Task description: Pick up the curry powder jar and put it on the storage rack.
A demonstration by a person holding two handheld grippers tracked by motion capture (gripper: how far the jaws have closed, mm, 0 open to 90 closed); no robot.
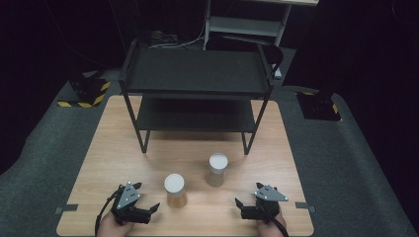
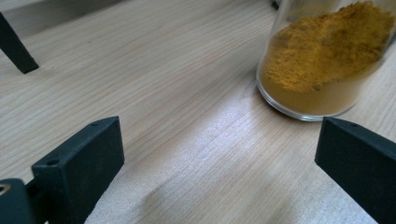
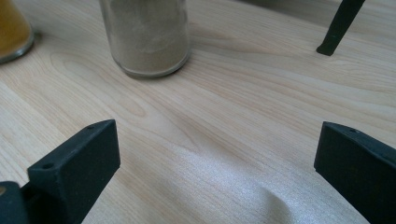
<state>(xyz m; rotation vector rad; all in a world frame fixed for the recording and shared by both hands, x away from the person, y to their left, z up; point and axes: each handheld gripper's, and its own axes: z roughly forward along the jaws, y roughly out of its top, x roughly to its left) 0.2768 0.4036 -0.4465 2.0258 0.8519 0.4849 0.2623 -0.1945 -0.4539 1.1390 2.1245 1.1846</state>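
Two glass jars with white lids stand on the wooden table [image 1: 113, 148]. The jar of orange-yellow powder [image 1: 175, 191] [image 2: 322, 60] is at front centre; the jar of beige powder [image 1: 217, 170] [image 3: 145, 37] is a little farther back and to the right. My left gripper [image 1: 143, 200] [image 2: 219, 163] rests open at the front left, its jaws wide apart, with the orange jar just ahead to its right. My right gripper [image 1: 247, 202] [image 3: 217, 163] is open at the front right, nothing between its jaws, the beige jar ahead on its left. The orange jar's edge [image 3: 11, 28] also shows there.
A black two-tier metal shelf rack [image 1: 197, 74] stands on the far half of the table, both tiers bare. Its legs [image 2: 16, 46] [image 3: 338, 25] reach the tabletop ahead of each gripper. Grey carpet surrounds the table.
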